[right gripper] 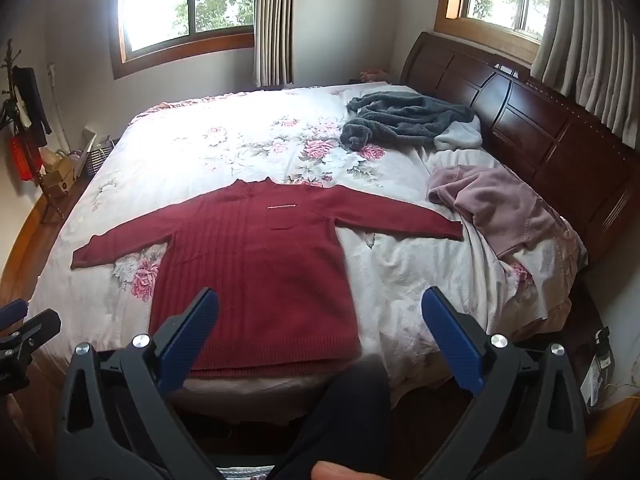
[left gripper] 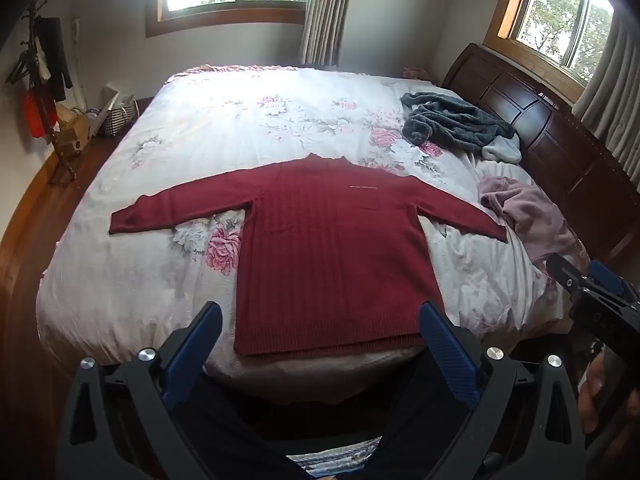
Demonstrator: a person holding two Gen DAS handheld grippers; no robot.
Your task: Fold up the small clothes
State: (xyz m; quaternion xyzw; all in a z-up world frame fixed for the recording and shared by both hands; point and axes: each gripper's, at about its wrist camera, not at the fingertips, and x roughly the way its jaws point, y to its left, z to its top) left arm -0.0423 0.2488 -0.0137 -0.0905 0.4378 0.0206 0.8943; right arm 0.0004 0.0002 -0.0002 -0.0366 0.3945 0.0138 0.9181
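Observation:
A dark red knit sweater (left gripper: pixel 320 248) (right gripper: pixel 256 264) lies flat on the bed, collar away from me, both sleeves spread out to the sides, hem at the near edge. My left gripper (left gripper: pixel 320 312) hovers above the hem, open, with nothing between its blue pads. My right gripper (right gripper: pixel 320 300) is also open and empty, held above the sweater's right lower corner. In the left wrist view the right gripper (left gripper: pixel 592 280) shows at the right edge. The left gripper (right gripper: pixel 16 320) shows at the left edge of the right wrist view.
The bed (left gripper: pixel 200 128) (right gripper: pixel 420 272) has a white floral cover. A grey fleece garment (left gripper: pixel 452 122) (right gripper: pixel 400 118) and a pink garment (left gripper: pixel 528 212) (right gripper: pixel 500 204) lie near the dark wooden headboard (right gripper: pixel 540 128). A coat rack (left gripper: pixel 40 80) and a basket (left gripper: pixel 116 118) stand at the left.

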